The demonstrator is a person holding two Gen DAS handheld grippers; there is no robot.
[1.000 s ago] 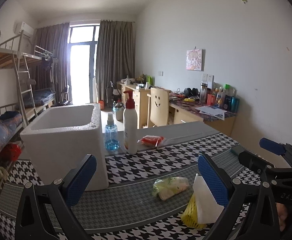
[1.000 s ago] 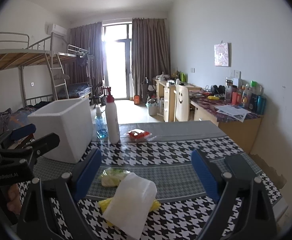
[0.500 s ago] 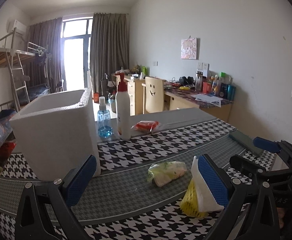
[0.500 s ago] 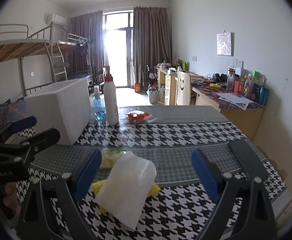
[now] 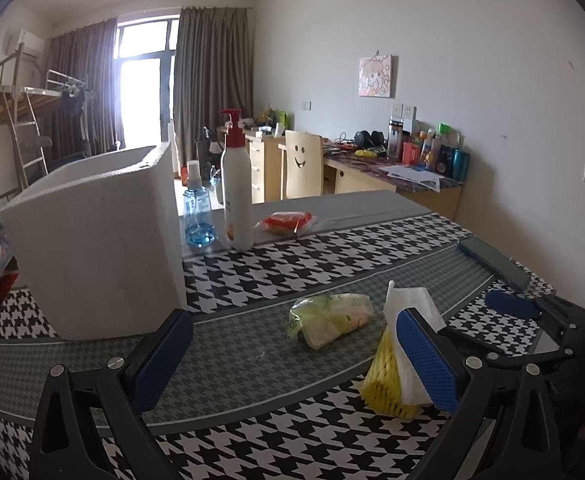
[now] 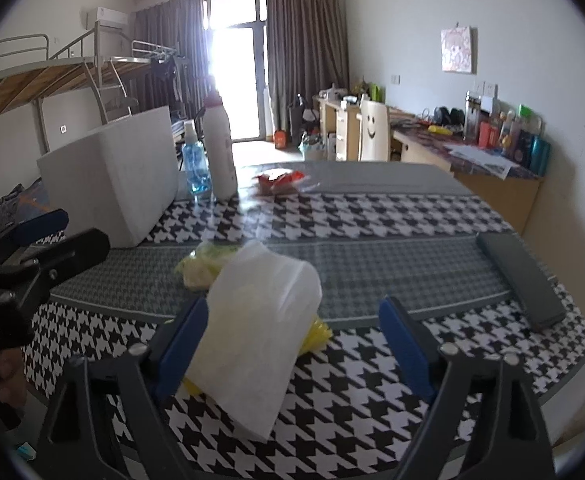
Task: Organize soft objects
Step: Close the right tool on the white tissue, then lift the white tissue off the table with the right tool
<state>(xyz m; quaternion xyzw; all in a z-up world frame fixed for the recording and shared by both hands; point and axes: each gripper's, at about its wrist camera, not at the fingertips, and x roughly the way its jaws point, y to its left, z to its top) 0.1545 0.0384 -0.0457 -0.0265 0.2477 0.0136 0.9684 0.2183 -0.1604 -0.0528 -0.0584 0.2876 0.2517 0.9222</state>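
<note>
A white tissue (image 6: pixel 252 328) lies over a yellow foam net (image 5: pixel 384 384) on the houndstooth table. A green-and-white plastic packet (image 5: pixel 328 318) lies just beyond it. A red packet (image 5: pixel 286 220) lies farther back. A white foam box (image 5: pixel 92 240) stands at the left. My right gripper (image 6: pixel 296 344) is open and low, its fingers either side of the tissue. My left gripper (image 5: pixel 296 358) is open, near the table, the packet ahead between its fingers.
A tall white pump bottle (image 5: pixel 236 196) and a small blue spray bottle (image 5: pixel 196 216) stand behind the box. A dark flat case (image 6: pixel 520 280) lies at the table's right edge. Desks, a chair and a bunk bed stand beyond.
Both grippers have moved forward and lower toward the table. The tissue now lies between the right gripper's fingers. Both stay open.
</note>
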